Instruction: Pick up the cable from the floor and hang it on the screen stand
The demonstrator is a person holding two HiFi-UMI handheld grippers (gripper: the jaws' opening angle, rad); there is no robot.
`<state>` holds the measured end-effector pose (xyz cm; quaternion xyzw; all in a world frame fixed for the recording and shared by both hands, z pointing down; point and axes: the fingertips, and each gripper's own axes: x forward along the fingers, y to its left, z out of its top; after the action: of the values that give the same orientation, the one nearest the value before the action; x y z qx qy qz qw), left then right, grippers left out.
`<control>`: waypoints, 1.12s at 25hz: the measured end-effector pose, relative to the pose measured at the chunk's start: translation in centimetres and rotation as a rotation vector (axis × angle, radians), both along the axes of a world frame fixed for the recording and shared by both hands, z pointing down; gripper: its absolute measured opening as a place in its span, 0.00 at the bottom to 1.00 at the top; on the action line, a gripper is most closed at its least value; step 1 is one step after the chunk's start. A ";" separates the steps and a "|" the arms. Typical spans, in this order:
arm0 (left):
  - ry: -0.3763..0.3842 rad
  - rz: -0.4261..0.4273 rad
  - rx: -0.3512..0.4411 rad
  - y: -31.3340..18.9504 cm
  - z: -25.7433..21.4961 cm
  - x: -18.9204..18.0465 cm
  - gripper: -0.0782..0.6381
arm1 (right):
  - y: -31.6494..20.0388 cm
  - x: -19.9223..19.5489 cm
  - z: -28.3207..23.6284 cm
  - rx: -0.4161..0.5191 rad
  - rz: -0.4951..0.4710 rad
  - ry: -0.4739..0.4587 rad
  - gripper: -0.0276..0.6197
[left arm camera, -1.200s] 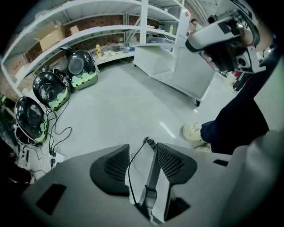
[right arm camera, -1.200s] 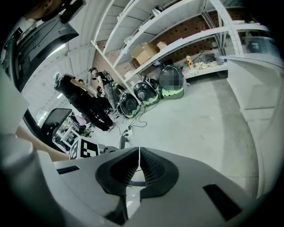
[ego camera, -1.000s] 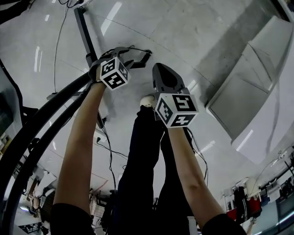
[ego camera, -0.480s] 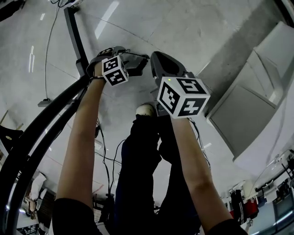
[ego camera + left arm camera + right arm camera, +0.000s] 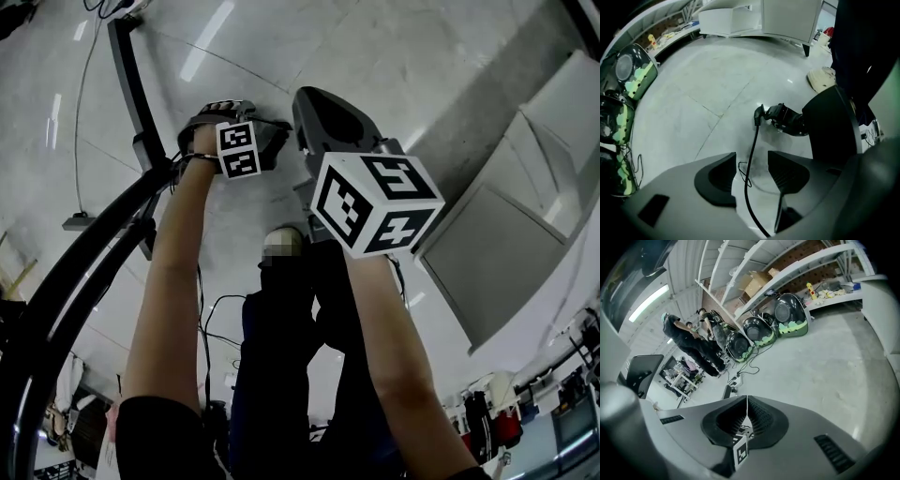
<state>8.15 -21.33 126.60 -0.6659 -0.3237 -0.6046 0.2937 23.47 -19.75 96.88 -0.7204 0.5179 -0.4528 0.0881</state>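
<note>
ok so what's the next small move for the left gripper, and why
Probably ease the left gripper down a little and close it on the cable. Its jaws have just been opening and stand apart, pointing down at the floor. The black cable runs between them, and neither pad appears to touch it yet.

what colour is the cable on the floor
Black; the cable shows best in the left gripper view.

Glossy smooth pale floor (image 5: 693, 79), matt black rubbery cable (image 5: 753, 140), matt grey plastic left claw (image 5: 752, 164) with ribbed dark pads (image 5: 787, 173)
</note>
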 end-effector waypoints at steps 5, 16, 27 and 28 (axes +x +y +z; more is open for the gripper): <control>-0.019 0.043 0.018 -0.1 1.9 -0.3 0.40 | -0.6 0.4 -0.8 0.048 0.031 -0.033 0.08; -0.033 0.026 -0.045 0.2 1.9 -0.5 0.26 | -2.2 0.1 -0.8 0.041 0.022 -0.005 0.08; -0.014 -0.134 -0.101 0.5 1.0 -0.3 0.13 | -2.8 -0.1 -1.0 0.056 0.046 -0.015 0.08; -0.002 -0.151 -0.104 0.5 0.5 -0.1 0.12 | -2.8 0.0 -1.1 0.055 0.047 -0.008 0.08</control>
<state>8.10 -20.88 127.12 -0.7022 -0.3037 -0.6081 0.2120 23.45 -22.50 95.74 -0.7278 0.5129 -0.4390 0.1206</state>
